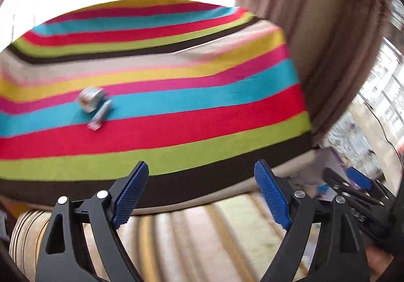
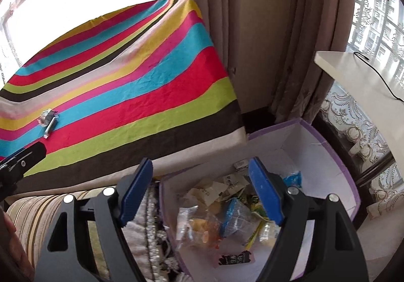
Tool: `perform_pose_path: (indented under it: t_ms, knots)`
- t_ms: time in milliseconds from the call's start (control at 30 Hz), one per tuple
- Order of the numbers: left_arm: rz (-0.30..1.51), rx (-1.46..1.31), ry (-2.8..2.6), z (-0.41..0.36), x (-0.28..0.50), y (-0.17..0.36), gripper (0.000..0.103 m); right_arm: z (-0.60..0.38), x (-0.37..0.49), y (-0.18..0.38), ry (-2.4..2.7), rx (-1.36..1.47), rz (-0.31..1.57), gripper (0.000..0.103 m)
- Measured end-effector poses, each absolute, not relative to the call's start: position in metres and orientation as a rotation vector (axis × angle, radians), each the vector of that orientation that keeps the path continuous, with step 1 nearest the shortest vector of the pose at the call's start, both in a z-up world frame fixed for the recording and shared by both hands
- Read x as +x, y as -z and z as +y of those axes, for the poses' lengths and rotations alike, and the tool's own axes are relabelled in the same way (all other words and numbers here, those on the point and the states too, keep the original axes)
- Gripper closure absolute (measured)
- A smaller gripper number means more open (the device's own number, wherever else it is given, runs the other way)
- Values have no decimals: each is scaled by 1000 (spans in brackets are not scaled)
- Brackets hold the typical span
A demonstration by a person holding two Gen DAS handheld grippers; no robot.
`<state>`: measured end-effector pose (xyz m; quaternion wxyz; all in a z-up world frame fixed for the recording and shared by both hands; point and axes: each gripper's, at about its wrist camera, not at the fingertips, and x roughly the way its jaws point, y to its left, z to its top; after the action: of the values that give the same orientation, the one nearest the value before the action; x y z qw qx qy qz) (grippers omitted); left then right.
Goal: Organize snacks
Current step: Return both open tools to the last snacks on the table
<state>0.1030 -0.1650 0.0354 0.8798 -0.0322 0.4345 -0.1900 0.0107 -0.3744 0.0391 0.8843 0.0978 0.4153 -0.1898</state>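
Two small silver-wrapped snacks (image 1: pixel 94 105) lie together on the striped tablecloth (image 1: pixel 176 95); they also show in the right wrist view (image 2: pixel 48 120). My left gripper (image 1: pixel 200 196) is open and empty, off the table's near edge, well short of the snacks. My right gripper (image 2: pixel 200 196) is open and empty, held above a purple-rimmed white box (image 2: pixel 335 168) that holds several snack packets (image 2: pixel 227 211). The right gripper also shows at the right of the left wrist view (image 1: pixel 353 181), over the box (image 1: pixel 328 158).
A striped sofa cushion (image 2: pixel 32 214) lies below the table's front edge. Brown curtains (image 2: pixel 252 29) hang behind the table and the box. A white shelf (image 2: pixel 358 72) with a black cable juts out at the right, beside a lace-curtained window.
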Motion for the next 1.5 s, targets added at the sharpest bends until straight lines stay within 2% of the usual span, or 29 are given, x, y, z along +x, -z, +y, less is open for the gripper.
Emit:
perform_pose_path:
  t_ms: [233, 367, 767, 1067, 1500]
  knots:
    - [927, -143, 246, -93, 130, -27, 35, -319, 54, -32, 251, 170, 907, 24]
    - [823, -78, 302, -99, 128, -48, 34, -312, 72, -33, 296, 192, 887, 24]
    - [880, -77, 196, -64, 183, -26, 34, -262, 127, -24, 227, 158, 905, 24]
    - [904, -106, 167, -4, 234, -4, 36, -215, 164, -16, 175, 158, 901, 24]
    - [984, 50, 316, -45, 312, 28, 38, -186, 195, 0, 116, 150, 934, 24]
